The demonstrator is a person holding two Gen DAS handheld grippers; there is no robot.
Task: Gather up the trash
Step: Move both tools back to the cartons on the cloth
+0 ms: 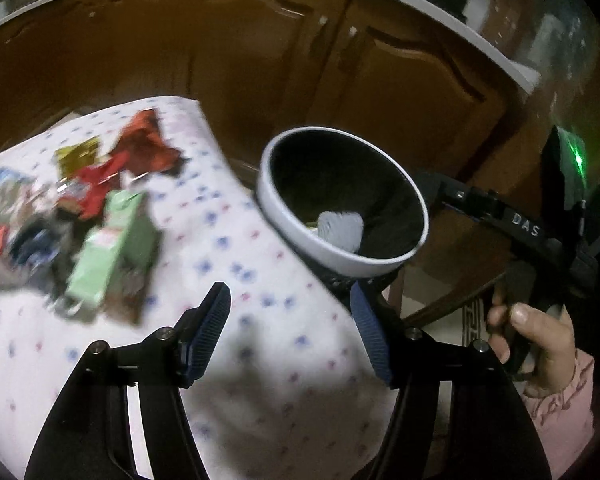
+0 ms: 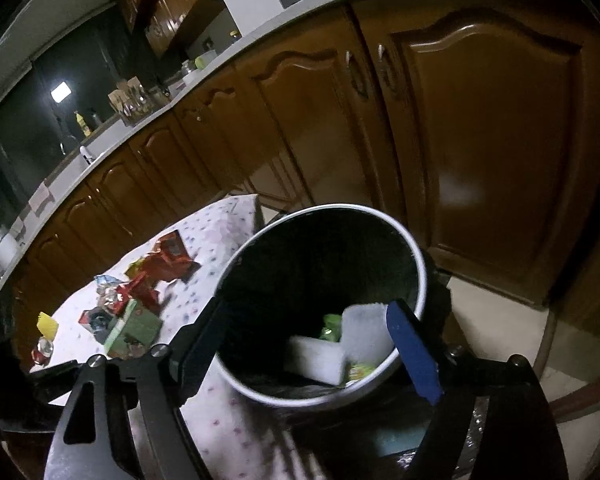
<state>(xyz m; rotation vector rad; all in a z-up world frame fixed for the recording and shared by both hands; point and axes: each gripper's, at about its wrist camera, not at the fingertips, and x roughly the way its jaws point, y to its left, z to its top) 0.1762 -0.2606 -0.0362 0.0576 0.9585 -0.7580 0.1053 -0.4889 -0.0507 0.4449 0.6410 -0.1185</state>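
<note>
A white-rimmed bin (image 1: pixel 340 258) with a black liner stands off the right edge of the table (image 1: pixel 240 240), which has a white dotted cloth. White crumpled pieces (image 2: pixel 320 360) and green wrappers (image 2: pixel 332 326) lie at the bottom of the bin (image 2: pixel 324 210). My right gripper (image 2: pixel 308 346) hangs open over the bin's mouth, nothing between its fingers. My left gripper (image 1: pixel 290 336) is open over the cloth, also with nothing in it. A trash pile lies to its left: a green carton (image 1: pixel 112 252), red wrappers (image 1: pixel 140 148) and darker scraps. The carton (image 2: pixel 134 330) and the red wrappers (image 2: pixel 168 260) also show in the right wrist view.
Brown cabinet doors (image 2: pixel 480 140) under a pale countertop (image 2: pixel 172 92) run close behind the table and bin. A hand in a pink sleeve (image 1: pixel 536 340) holds the right gripper's handle beside the bin. A yellow object (image 2: pixel 46 322) and a small can (image 2: pixel 42 350) sit on the cloth's far left.
</note>
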